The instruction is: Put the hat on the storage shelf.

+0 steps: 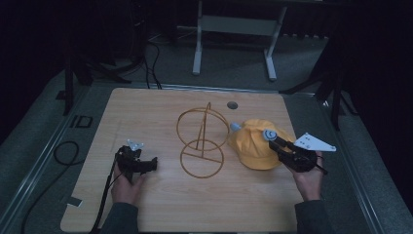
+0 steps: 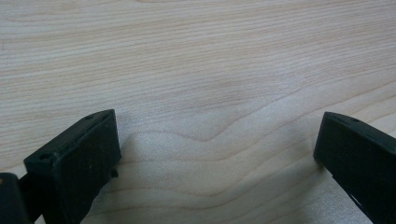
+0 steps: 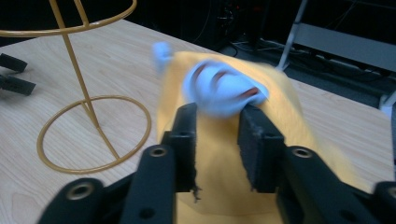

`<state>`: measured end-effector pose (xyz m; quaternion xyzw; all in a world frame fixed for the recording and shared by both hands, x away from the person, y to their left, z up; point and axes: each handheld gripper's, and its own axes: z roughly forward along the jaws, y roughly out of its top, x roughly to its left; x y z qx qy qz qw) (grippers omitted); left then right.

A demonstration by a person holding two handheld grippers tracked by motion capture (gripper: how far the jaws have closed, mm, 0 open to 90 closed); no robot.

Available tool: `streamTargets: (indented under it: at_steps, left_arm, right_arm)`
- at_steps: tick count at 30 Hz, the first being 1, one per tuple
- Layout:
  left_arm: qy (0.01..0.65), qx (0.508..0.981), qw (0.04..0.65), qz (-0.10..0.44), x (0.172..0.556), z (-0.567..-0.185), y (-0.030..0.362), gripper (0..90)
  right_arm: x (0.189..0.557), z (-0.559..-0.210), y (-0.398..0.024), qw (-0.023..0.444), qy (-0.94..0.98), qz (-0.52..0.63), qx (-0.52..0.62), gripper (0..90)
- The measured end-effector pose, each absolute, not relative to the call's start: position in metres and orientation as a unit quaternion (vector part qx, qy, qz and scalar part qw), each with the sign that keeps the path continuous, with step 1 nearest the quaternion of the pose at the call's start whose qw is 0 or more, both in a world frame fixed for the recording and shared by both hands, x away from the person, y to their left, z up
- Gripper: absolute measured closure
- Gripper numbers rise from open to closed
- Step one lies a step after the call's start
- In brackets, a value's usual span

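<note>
Yellow cap [image 3: 224, 154] between right tool [image 3: 218, 122] pads

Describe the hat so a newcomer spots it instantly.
On the wooden table, look right of the gold wire stand. The yellow hat lies there at the right gripper: the one soft fabric thing, with a pale blue patch on top.

Mustard-yellow hat [image 1: 257, 148] with pale blue patches near its top, gold wire stand [image 1: 202, 143] of thin rings, pale wood-grain table [image 1: 146, 112] with a dark round hole near its far edge, black right gripper [image 3: 217, 140] with a light grey plate, black left gripper [image 1: 152, 164], dark sleeves
</note>
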<state>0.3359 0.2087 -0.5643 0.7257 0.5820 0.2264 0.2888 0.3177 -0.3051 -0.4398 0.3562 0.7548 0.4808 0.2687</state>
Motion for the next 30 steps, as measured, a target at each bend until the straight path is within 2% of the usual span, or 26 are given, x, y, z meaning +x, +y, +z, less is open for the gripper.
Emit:
streamTargets:
  at_steps: [9, 30]
  left_arm:
    - [0.582, 0.727, 0.288, 0.225, 0.336, -0.564, 0.209, 0.4]
    - [0.582, 0.726, 0.288, 0.225, 0.336, -0.564, 0.209, 0.4]
  right_arm:
    - [0.318, -0.427, -0.312, 0.267, 0.763, 0.472, 0.352, 62.5]
    - [0.366, -0.422, -0.293, 0.241, 0.854, 0.313, 0.338, 62.0]
